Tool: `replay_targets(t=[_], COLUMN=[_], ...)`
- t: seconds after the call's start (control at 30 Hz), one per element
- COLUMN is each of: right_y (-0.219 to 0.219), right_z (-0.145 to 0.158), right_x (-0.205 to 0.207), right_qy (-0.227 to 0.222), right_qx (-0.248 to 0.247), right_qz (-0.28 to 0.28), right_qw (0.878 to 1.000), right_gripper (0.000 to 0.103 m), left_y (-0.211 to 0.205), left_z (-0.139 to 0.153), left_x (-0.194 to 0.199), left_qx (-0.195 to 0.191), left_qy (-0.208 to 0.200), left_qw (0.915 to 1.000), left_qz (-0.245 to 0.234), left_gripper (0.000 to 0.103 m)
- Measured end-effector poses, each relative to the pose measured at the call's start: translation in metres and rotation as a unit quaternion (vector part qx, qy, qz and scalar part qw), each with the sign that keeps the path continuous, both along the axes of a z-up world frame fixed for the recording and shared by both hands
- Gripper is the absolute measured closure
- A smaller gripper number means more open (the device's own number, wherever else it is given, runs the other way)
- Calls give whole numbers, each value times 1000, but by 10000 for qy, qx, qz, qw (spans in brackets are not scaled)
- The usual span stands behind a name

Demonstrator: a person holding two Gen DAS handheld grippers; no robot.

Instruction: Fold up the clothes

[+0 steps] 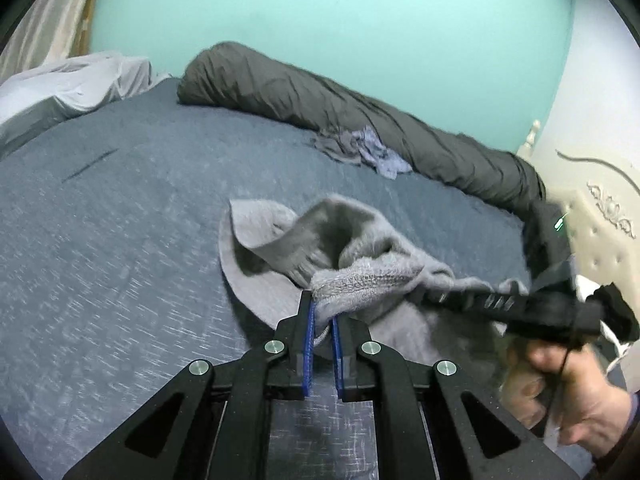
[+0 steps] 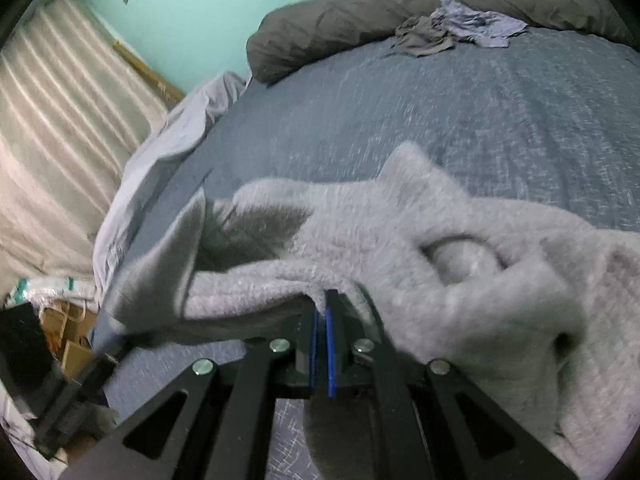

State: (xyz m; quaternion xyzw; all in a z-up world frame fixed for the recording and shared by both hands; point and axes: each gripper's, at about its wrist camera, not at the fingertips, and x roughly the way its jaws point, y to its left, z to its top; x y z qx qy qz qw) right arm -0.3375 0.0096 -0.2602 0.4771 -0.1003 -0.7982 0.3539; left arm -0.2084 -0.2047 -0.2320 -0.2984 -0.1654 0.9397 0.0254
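We see a soft grey knitted garment (image 1: 280,248) bunched on the blue-grey flecked bed cover (image 1: 120,220), lying on the near part of that cover, well apart from the long dark grey rolled duvet (image 1: 320,96) that runs along the cover's far edge; part of the garment stands lifted above the cover, forming an open hollow. In the left wrist view the left gripper (image 1: 323,312) has its blue-padded jaws drawn in on a ribbed edge of the garment, with a fold of knit pinched between the pads; in the same view the right gripper (image 1: 436,298) reaches in from the right above the cover, its tips sunk in the knit, and a hand (image 1: 576,392) holds its handle. In the right wrist view the right gripper (image 2: 322,304) has its jaws nearly together, clamped on a thick hem of the garment (image 2: 400,240), which drapes over the right finger and spreads across the cover (image 2: 440,100). A small heap of crumpled grey and lilac clothes (image 1: 360,148) lies on the cover just beside the duvet, touching it. Both views are smeared by motion blur, so finer detail of the knit is hard to tell.
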Motion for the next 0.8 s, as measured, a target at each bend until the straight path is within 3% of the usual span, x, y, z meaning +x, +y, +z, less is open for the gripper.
replay_targets(t=[0.2, 0.3, 0.63, 0.8], right_y=[-21, -30, -43, -46], right_z=[-21, -31, -32, -33], right_x=[20, 34, 61, 67], right_qy=[24, -6, -70, -86], right_qx=[299, 324, -143, -187], right_qz=[410, 650, 1071, 1103], right_qw=[9987, 9974, 9941, 9937], right_gripper=[100, 100, 100, 100], left_y=[-38, -75, -78, -51], left_z=[-9, -32, -45, -26], left_x=[11, 17, 22, 28], left_qx=[506, 1297, 343, -522], left_qy=[-50, -264, -1015, -820], left_qw=[9982, 9888, 9885, 9913], left_qz=[321, 686, 1071, 883], left_gripper=[96, 96, 86, 84])
